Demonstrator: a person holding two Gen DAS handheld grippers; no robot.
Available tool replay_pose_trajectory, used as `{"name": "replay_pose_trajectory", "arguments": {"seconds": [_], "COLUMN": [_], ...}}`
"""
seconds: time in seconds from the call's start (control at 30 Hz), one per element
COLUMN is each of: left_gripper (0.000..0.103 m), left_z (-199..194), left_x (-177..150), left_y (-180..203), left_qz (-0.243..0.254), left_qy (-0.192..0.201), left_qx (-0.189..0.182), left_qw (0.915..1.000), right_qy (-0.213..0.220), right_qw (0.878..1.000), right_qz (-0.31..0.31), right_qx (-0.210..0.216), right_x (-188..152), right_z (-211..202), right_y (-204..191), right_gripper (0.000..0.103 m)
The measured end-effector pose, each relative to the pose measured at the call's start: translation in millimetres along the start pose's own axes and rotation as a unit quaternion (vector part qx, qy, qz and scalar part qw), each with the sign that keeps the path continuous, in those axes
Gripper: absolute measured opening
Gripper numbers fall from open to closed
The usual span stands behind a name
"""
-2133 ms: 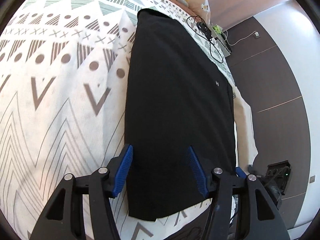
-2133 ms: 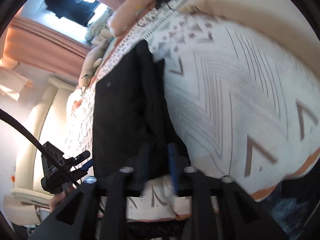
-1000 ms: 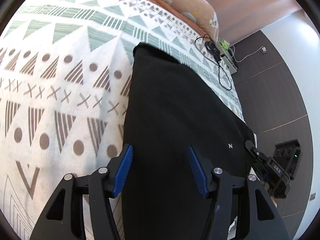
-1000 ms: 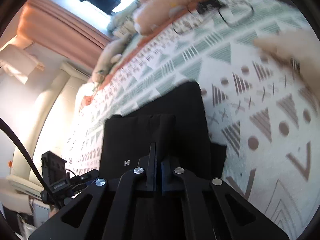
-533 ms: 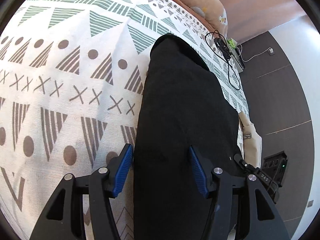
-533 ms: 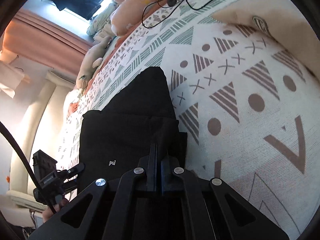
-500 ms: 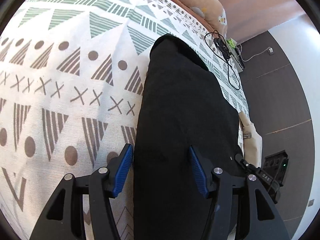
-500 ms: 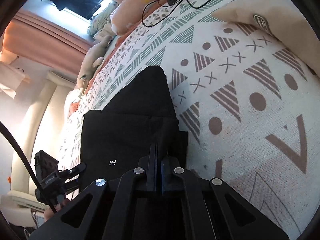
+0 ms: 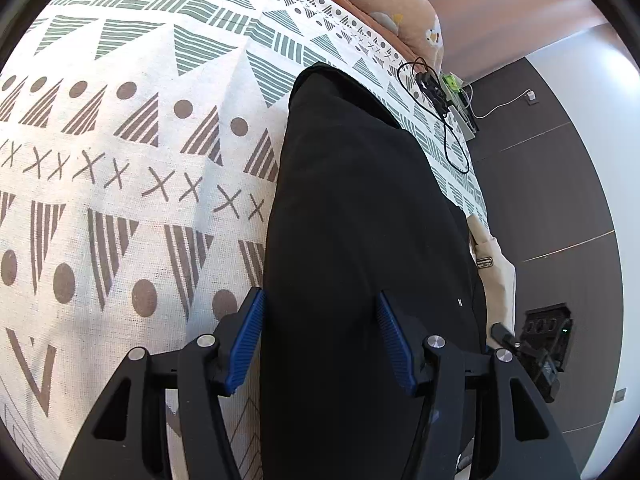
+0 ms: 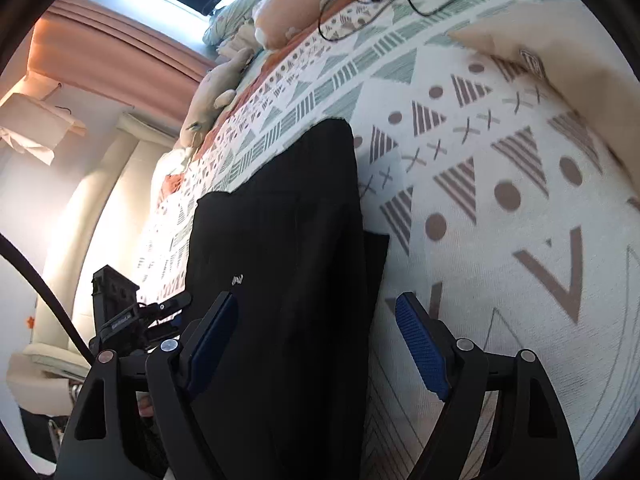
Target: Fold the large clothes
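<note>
A black garment (image 9: 360, 240) lies folded into a long strip on the patterned bedspread (image 9: 120, 140). It also shows in the right wrist view (image 10: 280, 260), with a small white logo and a doubled layer on top. My left gripper (image 9: 320, 320) is open and empty, its blue pads astride the strip's near part. My right gripper (image 10: 316, 332) is open and empty above the garment's right edge. The other gripper's body shows at the left of the right wrist view (image 10: 132, 316).
A black cable with a charger (image 9: 436, 96) lies on the bed's far edge. Peach pillows (image 9: 384, 4) and a plush toy (image 10: 212, 92) sit at the head. A beige cloth (image 10: 560, 52) lies at the right. Dark floor (image 9: 560, 200) borders the bed.
My right gripper has opened and let go of the black garment, which it carried over in a fold. My left gripper stays open over the strip and has barely moved.
</note>
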State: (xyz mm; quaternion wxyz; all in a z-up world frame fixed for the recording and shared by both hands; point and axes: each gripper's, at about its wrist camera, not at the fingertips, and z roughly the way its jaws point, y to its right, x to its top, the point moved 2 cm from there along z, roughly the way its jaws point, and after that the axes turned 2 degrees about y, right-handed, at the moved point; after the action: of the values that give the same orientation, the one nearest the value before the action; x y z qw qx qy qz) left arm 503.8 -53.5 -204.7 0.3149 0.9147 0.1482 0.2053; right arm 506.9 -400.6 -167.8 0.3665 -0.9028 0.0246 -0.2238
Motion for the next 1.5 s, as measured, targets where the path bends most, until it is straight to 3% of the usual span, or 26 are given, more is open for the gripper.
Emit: {"name": "replay_pose_trajectory", "arguments": {"seconds": [0.27, 0.6, 0.73, 0.83, 0.9, 1.5], "left_gripper": [0.058, 0.058, 0.047, 0.039, 0.036, 0.034], "left_z": [9.9, 24.6, 21.6, 12.5, 3.8, -114.9], "left_x": [1.5, 15.8, 15.7, 11.7, 9.5, -33.2], "left_y": [-9.4, -6.0, -2.1, 4.7, 8.1, 68.3], "left_qz": [-0.014, -0.016, -0.02, -0.007, -0.005, 0.039], "left_qy": [0.001, 0.004, 0.014, 0.027, 0.034, 0.09], "left_qx": [-0.02, -0.018, -0.019, -0.026, -0.037, -0.115], "left_qw": [0.9997, 0.9997, 0.9995, 0.9993, 0.9987, 0.9885], "right_qy": [-0.042, -0.084, -0.086, -0.074, -0.06, 0.034], "right_qw": [0.996, 0.989, 0.99, 0.991, 0.992, 0.991], "right_qz": [0.043, 0.063, 0.049, 0.024, 0.005, -0.079], "right_qx": [0.059, 0.101, 0.095, 0.105, 0.114, 0.105], "right_x": [15.2, 43.6, 45.1, 41.4, 39.3, -11.0], "right_z": [31.3, 78.8, 81.6, 70.8, 57.7, -75.2], "right_y": [14.6, 27.1, 26.1, 18.5, 10.2, -71.0], "right_gripper": [0.078, 0.042, 0.032, 0.019, 0.015, 0.014]}}
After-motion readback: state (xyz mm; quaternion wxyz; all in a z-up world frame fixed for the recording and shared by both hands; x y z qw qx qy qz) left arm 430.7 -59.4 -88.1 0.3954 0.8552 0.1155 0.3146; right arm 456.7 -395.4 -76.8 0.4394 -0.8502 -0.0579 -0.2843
